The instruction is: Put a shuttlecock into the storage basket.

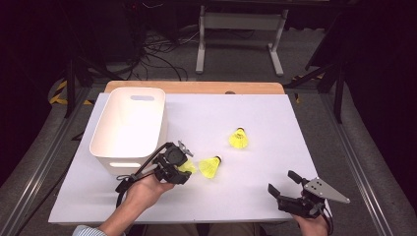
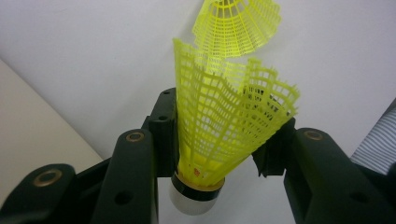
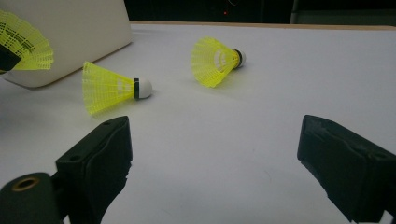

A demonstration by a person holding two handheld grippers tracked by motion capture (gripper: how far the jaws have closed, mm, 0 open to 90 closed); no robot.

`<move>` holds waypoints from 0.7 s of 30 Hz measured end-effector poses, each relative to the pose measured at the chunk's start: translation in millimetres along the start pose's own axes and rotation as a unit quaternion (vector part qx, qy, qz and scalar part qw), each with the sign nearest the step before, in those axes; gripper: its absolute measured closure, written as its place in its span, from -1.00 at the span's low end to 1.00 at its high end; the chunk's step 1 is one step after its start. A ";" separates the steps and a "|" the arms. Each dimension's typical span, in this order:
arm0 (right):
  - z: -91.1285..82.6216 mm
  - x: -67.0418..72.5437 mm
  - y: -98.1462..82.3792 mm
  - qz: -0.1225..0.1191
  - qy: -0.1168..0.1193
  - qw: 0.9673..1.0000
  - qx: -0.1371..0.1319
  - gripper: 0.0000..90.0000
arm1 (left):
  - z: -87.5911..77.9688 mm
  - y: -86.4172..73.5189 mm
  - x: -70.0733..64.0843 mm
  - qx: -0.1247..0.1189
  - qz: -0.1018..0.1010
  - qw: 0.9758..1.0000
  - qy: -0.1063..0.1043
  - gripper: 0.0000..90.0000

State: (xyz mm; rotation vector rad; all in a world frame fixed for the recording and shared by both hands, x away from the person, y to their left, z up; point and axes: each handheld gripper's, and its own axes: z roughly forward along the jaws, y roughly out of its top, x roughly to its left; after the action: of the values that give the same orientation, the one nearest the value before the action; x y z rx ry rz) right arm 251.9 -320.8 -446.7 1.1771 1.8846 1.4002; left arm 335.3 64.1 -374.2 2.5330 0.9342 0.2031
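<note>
1. Yellow plastic shuttlecock with a mesh skirt and white cork tip [image 2: 219, 135]: it sits between the jaws of the left gripper [image 1: 183, 169], which pinch its skirt from both sides, cork end toward the gripper body. In the high view it is held just beside the near right corner of the white plastic bin with cut-out handles [image 1: 129, 125].
2. Progress, as I judge it: the work looks like gathering shuttlecocks into the bin. The bin's interior looks bare, so nothing appears dropped in yet. One is gripped; two are left.
3. Left on the white table top [image 1: 265, 172]: a second yellow shuttlecock [image 1: 210, 166] lying on its side just right of the left gripper, and a third yellow shuttlecock [image 1: 239, 139] farther back, toward the table's middle. They lie apart from each other.
4. The right gripper [image 1: 286, 183] rests near the table's front right corner, jaws spread wide with nothing between them.
5. Room to move: the bin's rim stands higher than the held shuttlecock, so a lift over the near wall seems needed. Open surface lies between the two grippers; the right gripper sits close to the front edge.
</note>
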 end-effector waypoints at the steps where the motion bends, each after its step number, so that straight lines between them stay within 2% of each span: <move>1: -0.2 -0.2 0.0 0.000 0.000 1.000 0.000 -0.76 | 0.1 0.7 0.5 0.000 -0.001 1.000 -0.003 0.32; 7: -0.6 -0.2 -0.1 0.000 0.001 1.000 -0.001 -0.76 | -5.7 3.5 2.2 -0.006 -0.013 1.000 -0.012 0.31; 17: 0.2 0.0 0.0 -0.001 0.001 1.000 0.000 -0.76 | -22.5 9.5 3.9 -0.021 -0.019 1.000 -0.006 0.32; 21: -0.4 0.4 0.0 0.000 0.000 1.000 -0.001 -0.76 | -25.4 13.1 4.6 -0.015 -0.016 1.000 0.002 0.34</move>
State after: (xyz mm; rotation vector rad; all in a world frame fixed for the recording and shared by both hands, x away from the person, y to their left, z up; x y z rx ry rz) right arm 251.4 -320.6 -446.5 1.1768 1.8823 1.4020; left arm 339.4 66.9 -345.7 2.4890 0.9647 0.2105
